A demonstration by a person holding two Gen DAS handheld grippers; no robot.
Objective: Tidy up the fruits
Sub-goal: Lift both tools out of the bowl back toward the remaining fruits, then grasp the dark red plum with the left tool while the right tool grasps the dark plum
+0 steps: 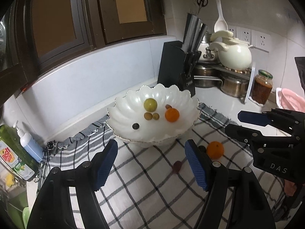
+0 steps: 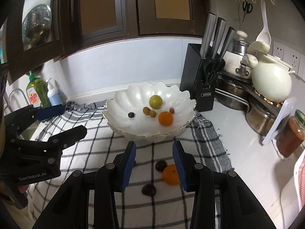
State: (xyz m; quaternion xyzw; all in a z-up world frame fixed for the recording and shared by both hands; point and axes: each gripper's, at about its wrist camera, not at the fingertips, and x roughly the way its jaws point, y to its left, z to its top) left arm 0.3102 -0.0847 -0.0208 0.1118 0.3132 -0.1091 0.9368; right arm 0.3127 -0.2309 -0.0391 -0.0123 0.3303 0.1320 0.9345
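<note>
Orange [image 2: 170,174] btwn open hand-held gripper [image 2: 154,164] pads

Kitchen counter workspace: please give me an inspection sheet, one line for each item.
Surface: white counter with a checked cloth spread on it.
Job's things: scalloped white bowl holds a green fruit, an orange and four small fruits; a second orange and two dark fruits lie on the cloth.
Clutter: knife block, pots, sauce jar, soap bottles.
Grippers: left claw open, empty; right claw open over the loose fruit.
Cables: nothing seen.
Surroundings: dark cabinets, wall sockets, hanging scissors.
</note>
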